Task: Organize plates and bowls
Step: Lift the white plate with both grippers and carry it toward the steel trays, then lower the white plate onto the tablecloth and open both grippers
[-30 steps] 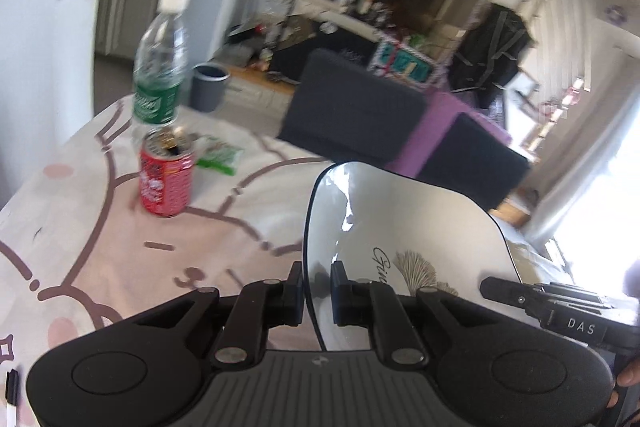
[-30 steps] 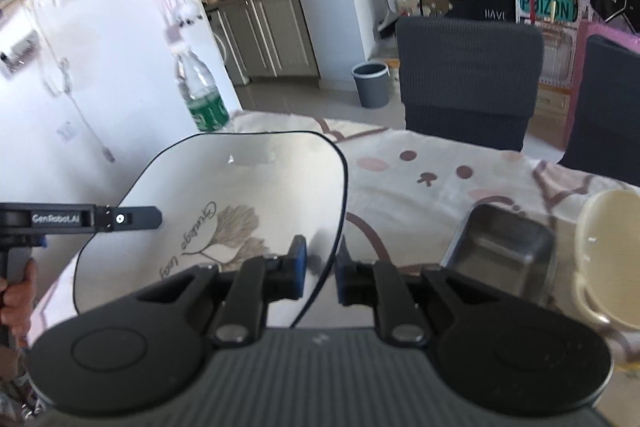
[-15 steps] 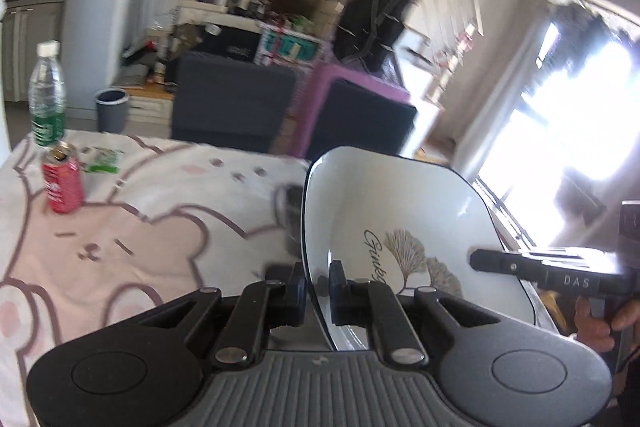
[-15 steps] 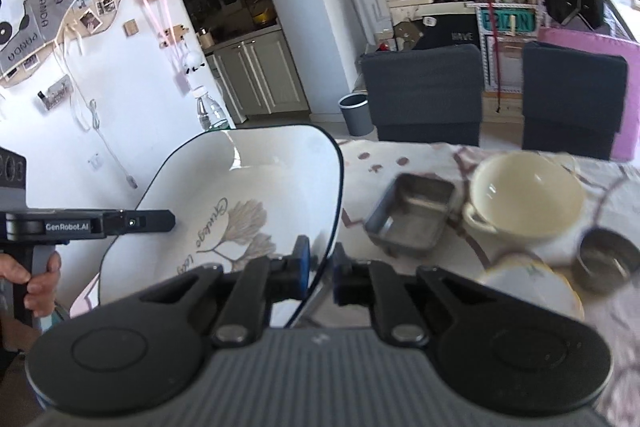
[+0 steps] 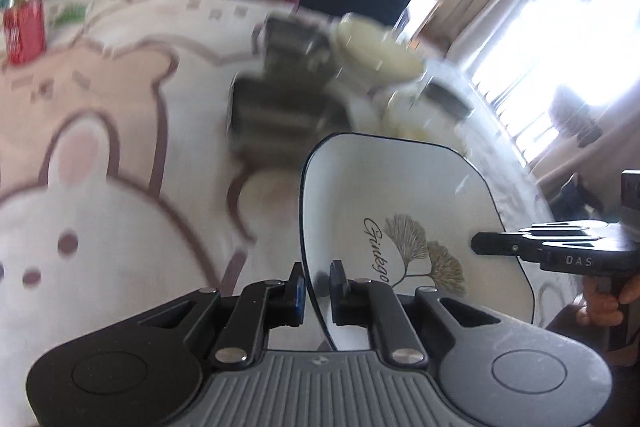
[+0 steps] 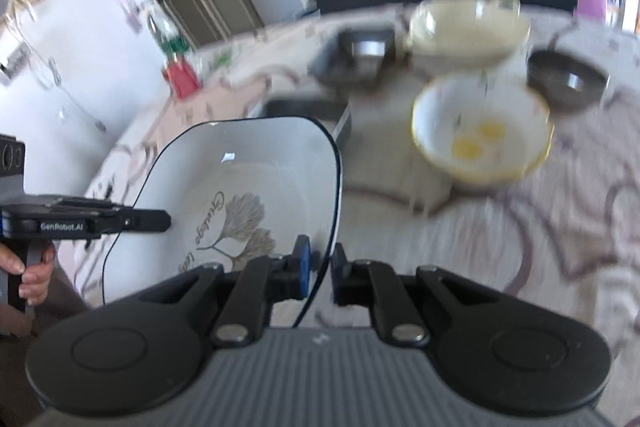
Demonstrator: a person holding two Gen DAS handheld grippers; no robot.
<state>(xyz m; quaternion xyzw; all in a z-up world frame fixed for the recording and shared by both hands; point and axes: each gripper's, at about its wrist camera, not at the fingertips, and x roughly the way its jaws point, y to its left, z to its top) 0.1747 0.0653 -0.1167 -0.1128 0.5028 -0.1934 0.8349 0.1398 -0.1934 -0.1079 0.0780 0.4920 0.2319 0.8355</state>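
Left wrist view: the left tool (image 5: 317,290) is nearly closed, its pads pinching the near-left rim of the white plate (image 5: 400,211), a rounded-square dish with a dark edge and a ginkgo leaf print. The plate hangs above the tabletop (image 5: 100,147). Beyond the plate lie blurred metal trays (image 5: 280,103) and a cream bowl (image 5: 376,51); a red can (image 5: 24,29) stands far left of it. The right tool's tip reaches the plate's right rim.

Right wrist view: the right tool (image 6: 322,269) is likewise almost shut on the plate's (image 6: 248,179) near-right rim. Right of the plate sit a yellow-rimmed bowl (image 6: 480,135), the cream bowl (image 6: 468,27) and a dark metal bowl (image 6: 568,79).
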